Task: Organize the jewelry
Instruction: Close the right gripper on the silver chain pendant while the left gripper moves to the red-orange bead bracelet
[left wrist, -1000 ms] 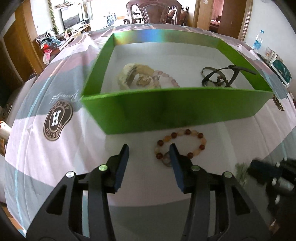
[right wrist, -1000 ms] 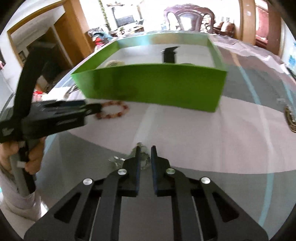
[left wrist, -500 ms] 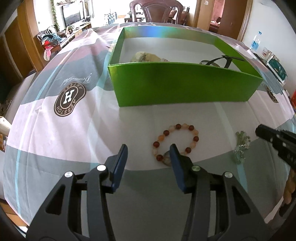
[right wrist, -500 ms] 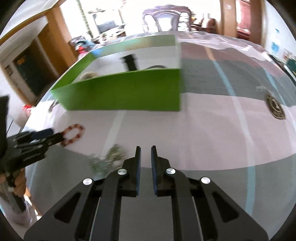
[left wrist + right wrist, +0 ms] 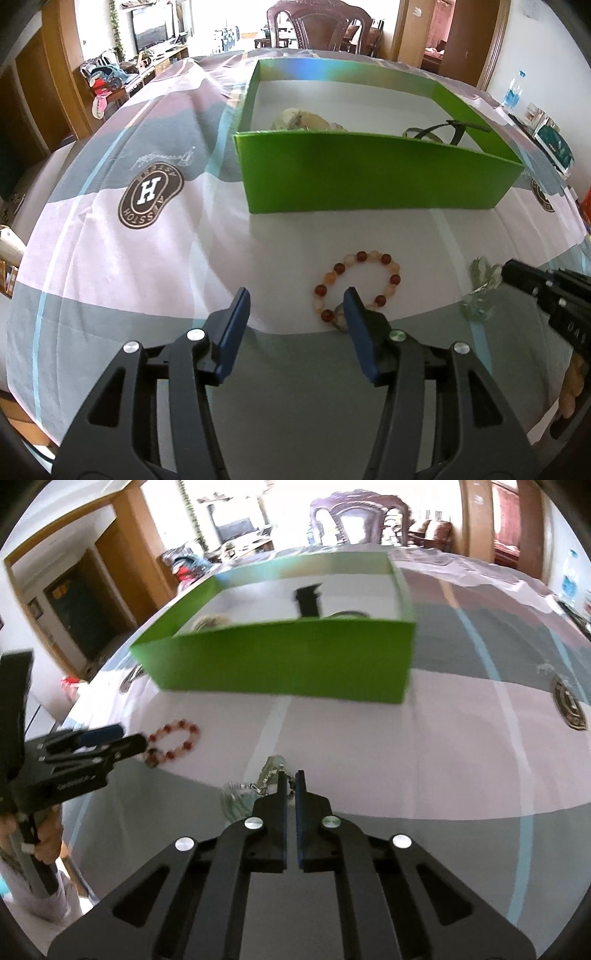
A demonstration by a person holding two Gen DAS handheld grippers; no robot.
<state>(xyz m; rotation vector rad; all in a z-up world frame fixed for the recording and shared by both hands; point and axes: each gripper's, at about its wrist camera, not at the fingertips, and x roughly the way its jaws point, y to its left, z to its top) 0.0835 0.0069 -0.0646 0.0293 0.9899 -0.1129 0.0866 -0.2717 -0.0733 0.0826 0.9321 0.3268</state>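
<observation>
Lower centre of the left view: left claw (image 5: 293,304) opening, nothing between its blue pads, right pad tip beside the round bracelet of red and pale orange beads (image 5: 356,286) lying on the striped cloth-covered tabletop (image 5: 110,280). Lower centre of the right view: right claw (image 5: 290,780) clenched on the pale green chain trinket (image 5: 266,779). Beyond, mid-frame: open green cardboard box (image 5: 369,173) holding cream beads and a dark hairband. Far back: carved wooden chair (image 5: 321,24).

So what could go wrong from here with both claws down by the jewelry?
The left claw is opening with only its right finger over the beaded bracelet, so closing could nudge it aside. The right claw is shut at the pale green chain piece; its hold looks slight and may slip on lifting.
</observation>
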